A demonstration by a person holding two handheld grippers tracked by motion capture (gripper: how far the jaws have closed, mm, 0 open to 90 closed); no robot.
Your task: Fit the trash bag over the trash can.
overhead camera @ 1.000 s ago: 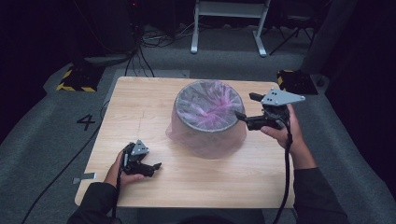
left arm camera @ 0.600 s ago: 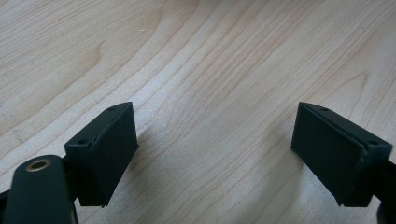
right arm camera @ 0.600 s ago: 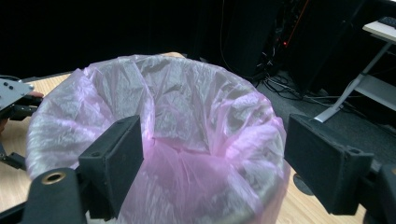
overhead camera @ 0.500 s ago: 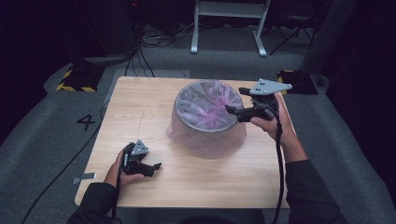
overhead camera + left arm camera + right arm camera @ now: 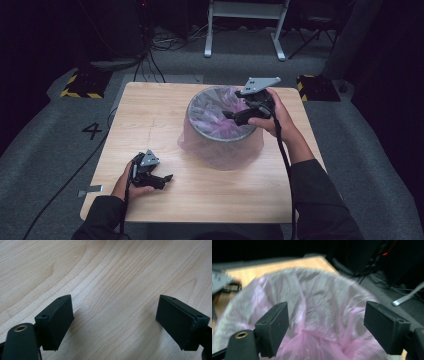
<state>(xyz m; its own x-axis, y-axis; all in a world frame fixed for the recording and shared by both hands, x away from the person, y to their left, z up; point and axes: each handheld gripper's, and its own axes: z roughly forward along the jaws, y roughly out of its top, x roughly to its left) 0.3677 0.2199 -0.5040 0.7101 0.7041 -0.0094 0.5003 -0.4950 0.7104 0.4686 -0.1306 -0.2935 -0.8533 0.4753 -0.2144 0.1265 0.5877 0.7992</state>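
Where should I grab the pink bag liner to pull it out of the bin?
Probably the bunched pink folds of the bag liner inside the bin, coming straight down from above: the right gripper hangs open over them, while the film over the rim is stretched flat.

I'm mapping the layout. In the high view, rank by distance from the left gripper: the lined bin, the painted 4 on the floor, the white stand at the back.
1. Lined bin, on the table to the left gripper's right.
2. Painted 4, on the floor at left.
3. White stand, far back.
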